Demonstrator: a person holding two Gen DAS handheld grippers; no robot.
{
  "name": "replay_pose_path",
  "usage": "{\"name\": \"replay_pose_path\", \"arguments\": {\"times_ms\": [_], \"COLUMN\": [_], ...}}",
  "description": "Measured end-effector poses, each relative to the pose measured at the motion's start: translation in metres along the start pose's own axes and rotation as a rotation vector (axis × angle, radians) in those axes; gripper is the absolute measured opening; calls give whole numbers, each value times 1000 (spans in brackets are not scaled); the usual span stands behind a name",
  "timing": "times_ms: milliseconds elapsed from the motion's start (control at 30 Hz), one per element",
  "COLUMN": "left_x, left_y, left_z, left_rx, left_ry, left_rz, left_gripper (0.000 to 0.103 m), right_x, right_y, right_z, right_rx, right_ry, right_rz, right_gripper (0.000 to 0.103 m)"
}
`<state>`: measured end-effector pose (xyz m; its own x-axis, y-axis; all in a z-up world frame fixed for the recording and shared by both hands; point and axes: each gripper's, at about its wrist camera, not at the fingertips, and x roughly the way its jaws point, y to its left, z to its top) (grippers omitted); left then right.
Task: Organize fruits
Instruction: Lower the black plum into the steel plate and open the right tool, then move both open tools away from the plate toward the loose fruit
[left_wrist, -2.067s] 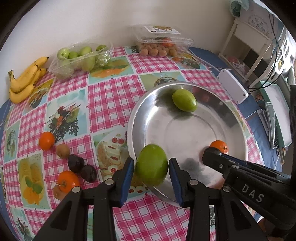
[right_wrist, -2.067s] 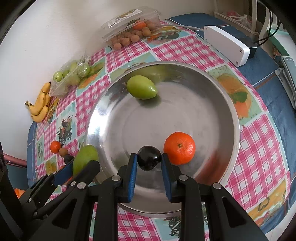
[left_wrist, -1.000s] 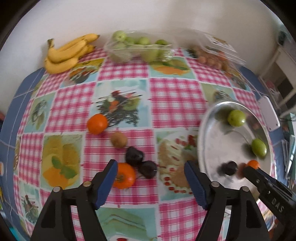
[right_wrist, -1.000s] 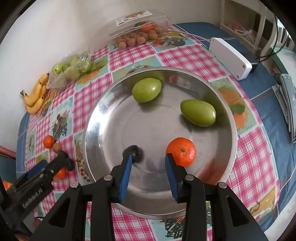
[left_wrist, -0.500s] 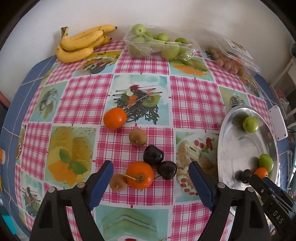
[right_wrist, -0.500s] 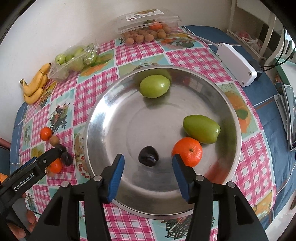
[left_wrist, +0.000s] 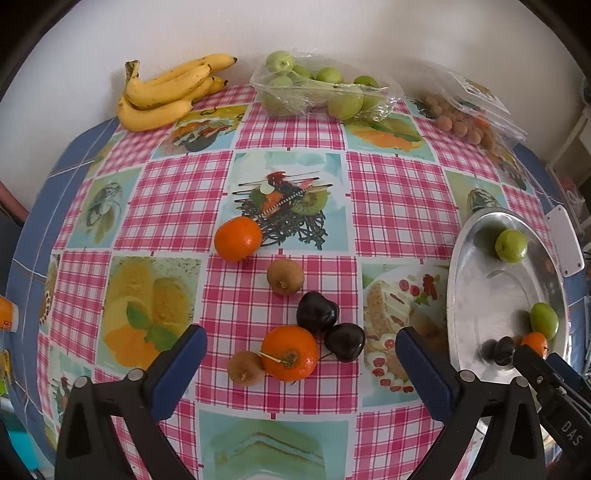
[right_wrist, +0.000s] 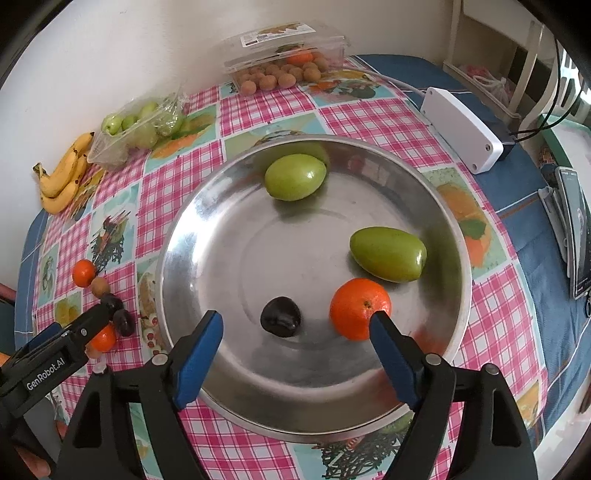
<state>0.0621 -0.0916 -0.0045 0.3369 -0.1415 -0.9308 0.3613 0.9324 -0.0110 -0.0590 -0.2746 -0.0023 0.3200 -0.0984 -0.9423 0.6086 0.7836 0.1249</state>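
Checked pink tablecloth (left_wrist: 288, 155) with printed food squares covers the table against a white wall. We hold the left gripper (left_wrist: 299, 354) with its jaws spread wide and nothing between them, above a loose cluster of fruit. In the left wrist view, just ahead of the jaws sits an orange with a stem (left_wrist: 290, 352), a kiwi (left_wrist: 244, 368) touching it at 9 o'clock, and two dark plums (left_wrist: 317, 312) (left_wrist: 345, 341) touching it at 1 to 3 o'clock. Another kiwi (left_wrist: 285, 276) lies just beyond the plums, and a second orange (left_wrist: 238, 238) sits further out at 11 o'clock from that kiwi.

Far edge by the wall: banana bunch (left_wrist: 166, 96) at 11 o'clock, clear bag of green fruit (left_wrist: 321, 92) at 12, clear punnet of small brown fruit (left_wrist: 465, 110) at 1.

Our right gripper (right_wrist: 295, 347) is also wide open and holds nothing, hovering over the near rim of the steel plate (right_wrist: 207, 229). In the right wrist view the plate holds four fruits: a dark plum (right_wrist: 280, 316) near the centre just ahead of the jaws, a plate orange (right_wrist: 360, 308) beside the right finger, a long green fruit (right_wrist: 388, 254) touching that orange at 1 o'clock, and a round green fruit (right_wrist: 295, 177) well apart at the far side.

White box (right_wrist: 461, 129) with a cable sits on the blue table border at 2 o'clock from the plate.
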Motion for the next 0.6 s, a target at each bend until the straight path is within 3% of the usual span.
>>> {"name": "replay_pose_path", "arguments": {"times_ms": [67, 600], "left_x": [1, 1], "left_y": [0, 0], "left_z": [0, -1], "left_rx": [-2, 6], "left_ry": [3, 2], "left_rz": [4, 20], "left_gripper": [103, 103], "right_x": [0, 1], "right_y": [1, -2], "right_z": [0, 0], "right_rx": [0, 11], "right_ry": [-3, 4], "right_rz": [-2, -12], "right_gripper": [103, 103]}}
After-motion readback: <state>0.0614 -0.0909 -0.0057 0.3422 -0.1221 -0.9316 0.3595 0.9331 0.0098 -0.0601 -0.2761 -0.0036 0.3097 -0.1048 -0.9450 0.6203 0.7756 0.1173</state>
